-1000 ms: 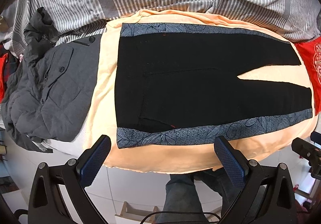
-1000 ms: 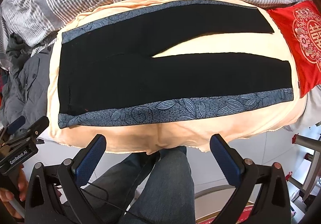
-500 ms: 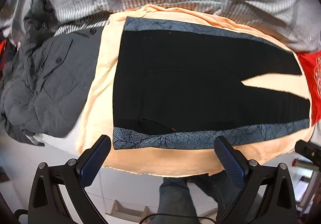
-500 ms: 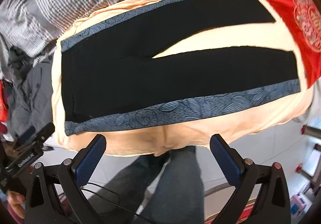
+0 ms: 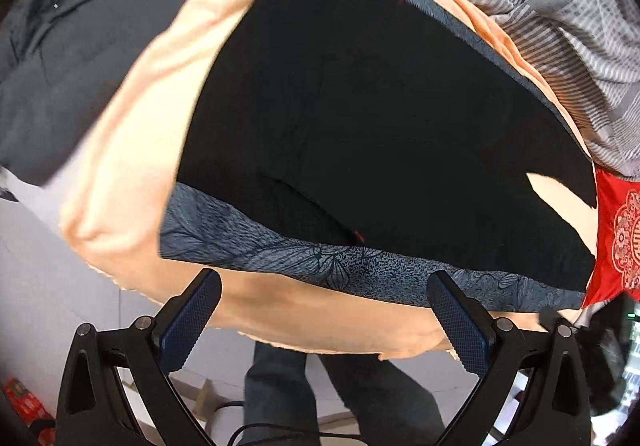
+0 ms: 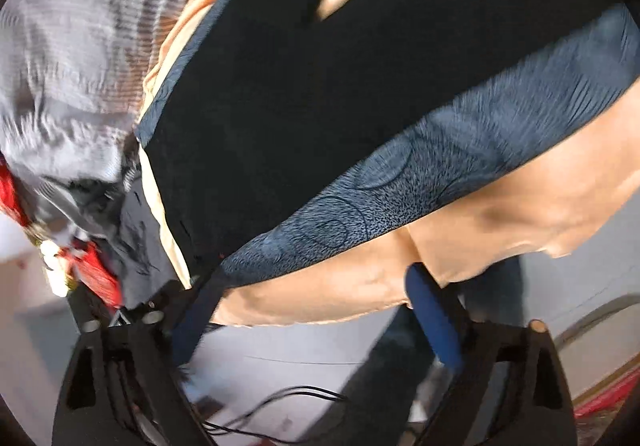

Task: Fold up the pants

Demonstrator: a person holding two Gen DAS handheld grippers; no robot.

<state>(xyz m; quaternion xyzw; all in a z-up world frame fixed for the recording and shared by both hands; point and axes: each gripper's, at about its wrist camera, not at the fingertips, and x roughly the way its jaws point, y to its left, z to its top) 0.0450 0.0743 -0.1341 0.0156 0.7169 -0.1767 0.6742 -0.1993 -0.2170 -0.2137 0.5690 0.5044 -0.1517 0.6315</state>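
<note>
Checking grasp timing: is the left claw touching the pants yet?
Apart. Left wrist view shows the open left claw short of the pants, orange sheet between.

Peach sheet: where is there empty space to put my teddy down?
Bare peach sheet shows between the black pants and the grey jacket, and along the near edge under the patterned stripe. A small wedge lies between the legs. The jacket side is crowded.

A home bedroom: striped duvet [image 5: 560, 6], peach sheet [image 5: 132, 150], heaped clothes [image 5: 72, 46].

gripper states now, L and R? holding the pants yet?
Left gripper: open, holding nothing, near the pants edge.
Right gripper: open, holding nothing; view is blurred.
</note>
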